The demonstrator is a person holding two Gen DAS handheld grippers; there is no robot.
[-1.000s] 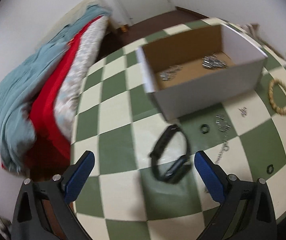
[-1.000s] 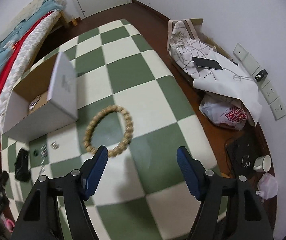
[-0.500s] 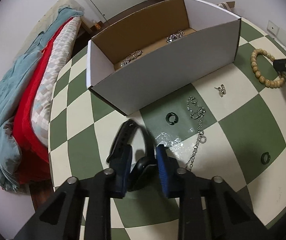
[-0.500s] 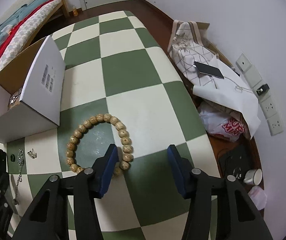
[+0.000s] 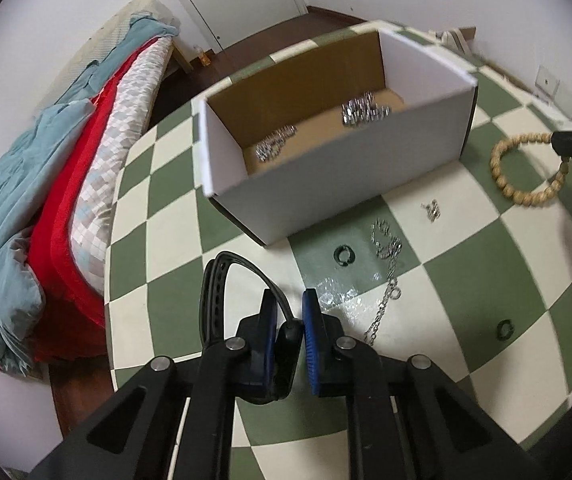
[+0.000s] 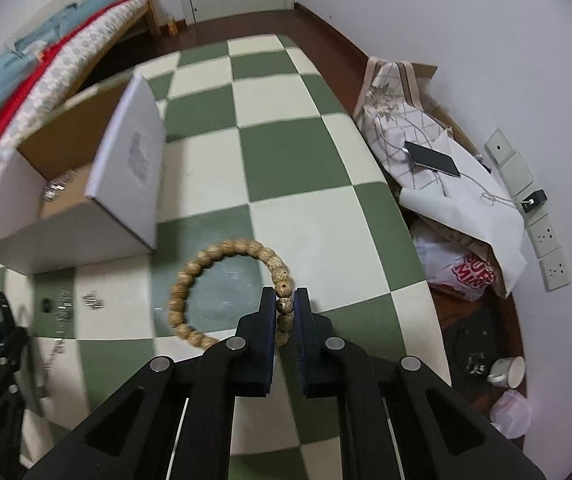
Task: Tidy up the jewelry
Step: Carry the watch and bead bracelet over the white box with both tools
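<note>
My left gripper [image 5: 290,320] is shut on a black watch [image 5: 222,280], its strap looping up to the left above the checked table [image 5: 486,280]. My right gripper [image 6: 285,304] is shut on a wooden bead bracelet [image 6: 206,260] that lies on the table; it also shows in the left wrist view [image 5: 526,196]. An open white cardboard box [image 5: 326,168] holds silver jewelry [image 5: 362,112]. A silver chain [image 5: 386,272], two dark rings [image 5: 344,255] and a small silver piece [image 5: 432,210] lie in front of the box.
A bed with red and teal bedding [image 5: 46,200] stands left of the table. Right of the table on the floor are a bag with a phone [image 6: 432,158], a plastic bag [image 6: 462,272] and a mug [image 6: 506,372]. Wall sockets [image 6: 546,236] are at the right.
Both grippers have gone from wide open to shut: the left closed on the watch, the right came down and closed on the bead bracelet. The watch now hangs a little higher.
</note>
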